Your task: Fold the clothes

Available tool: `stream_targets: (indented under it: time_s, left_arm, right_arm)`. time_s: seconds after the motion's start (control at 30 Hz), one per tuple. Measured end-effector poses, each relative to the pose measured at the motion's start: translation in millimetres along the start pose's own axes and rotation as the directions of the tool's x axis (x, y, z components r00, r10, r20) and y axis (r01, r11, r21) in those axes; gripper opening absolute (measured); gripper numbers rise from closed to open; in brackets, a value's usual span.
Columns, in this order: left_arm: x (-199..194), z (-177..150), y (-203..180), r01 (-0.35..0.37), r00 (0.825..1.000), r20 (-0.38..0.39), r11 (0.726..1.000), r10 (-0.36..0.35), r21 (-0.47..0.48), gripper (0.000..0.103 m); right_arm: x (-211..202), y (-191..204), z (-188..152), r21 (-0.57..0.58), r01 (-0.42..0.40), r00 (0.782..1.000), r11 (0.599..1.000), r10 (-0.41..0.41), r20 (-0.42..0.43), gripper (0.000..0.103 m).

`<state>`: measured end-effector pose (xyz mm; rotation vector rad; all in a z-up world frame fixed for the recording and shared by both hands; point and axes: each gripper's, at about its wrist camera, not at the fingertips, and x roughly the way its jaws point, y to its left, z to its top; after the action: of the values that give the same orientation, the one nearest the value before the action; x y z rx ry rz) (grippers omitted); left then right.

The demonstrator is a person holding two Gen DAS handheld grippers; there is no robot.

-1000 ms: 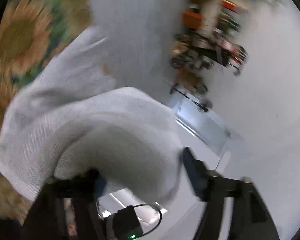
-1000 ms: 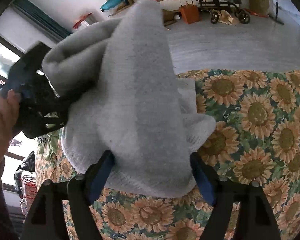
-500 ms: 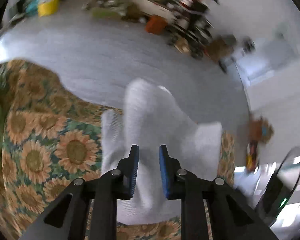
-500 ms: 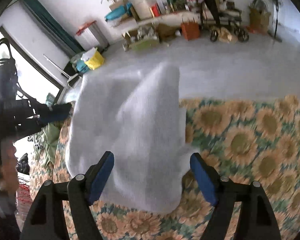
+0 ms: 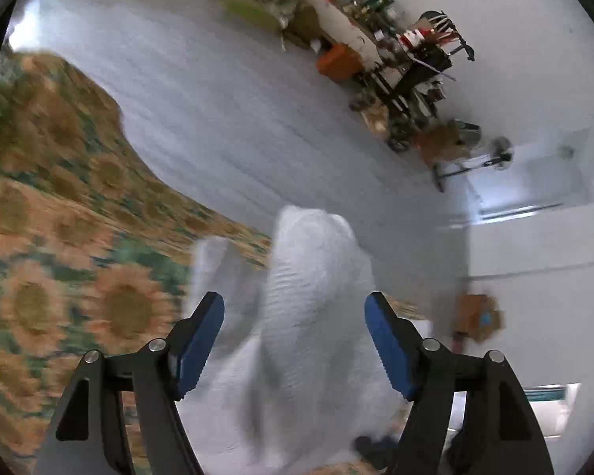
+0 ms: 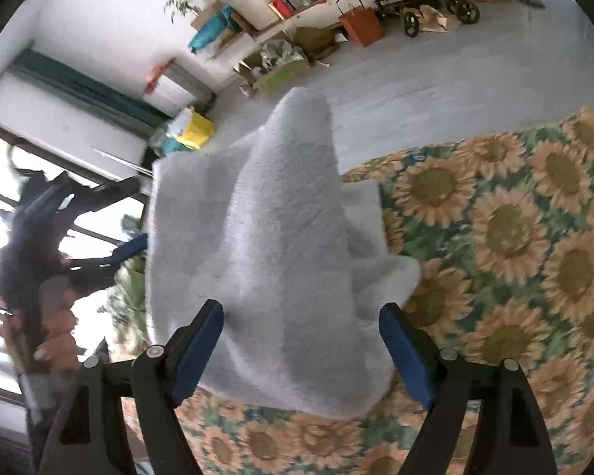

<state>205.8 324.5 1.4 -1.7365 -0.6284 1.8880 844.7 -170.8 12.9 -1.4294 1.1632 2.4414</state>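
The sunflower-printed cloth covering the tabletop (image 6: 507, 245) spreads right of and beneath the right claw; through the left wrist camera the same cloth (image 5: 59, 261) lies left of the claw, smeared by motion blur so its flowers lose their outlines. Its far edge gives way to pale grey floor, and the clutter along the far wall is too small to sort out.

The fluffy white-grey fleece garment (image 6: 265, 245) is heaped on the cloth directly ahead of the right claw (image 6: 301, 340), rising to a rounded peak. Its near hem drops behind the blue pads, so I cannot tell whether the fabric brushes them; the jaws stand wide and nothing is pinched. The garment's left side hides part of the window area.

Through the left wrist camera the garment (image 5: 309, 316) is blurred too, lying between and beyond the tips of the left claw (image 5: 295, 340). Those jaws have just been opening and now stand wide, the fleece between them but unpressed. Its lower part is cut off by the frame's edge.

At the far left of the right claw, the left claw (image 6: 87, 221) shows as a dark, blurred shape against the bright window, with a hand (image 6: 55, 340) below it, fingers only dimly made out.
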Motion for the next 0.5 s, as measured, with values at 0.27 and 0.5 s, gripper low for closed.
stream_targets:
  time_s: [0.27, 0.5]
  left_arm:
    - [-1.0, -54.2, 0.7, 0.211, 0.976, -0.096, 0.965, -0.197, 0.158, 0.041]
    - [-34.2, -134.8, 22.8, 0.248, 0.951, -0.255, 0.923, -0.175, 0.295, 0.041]
  right_arm:
    - [-10.5, 14.8, -38.9, -0.127, 0.035, 0.999, 0.991, -0.04, -0.031, 0.075]
    - [-20.6, 0.7, -114.7, -0.184, 0.047, 0.996, 0.982, -0.061, -0.072, 0.074]
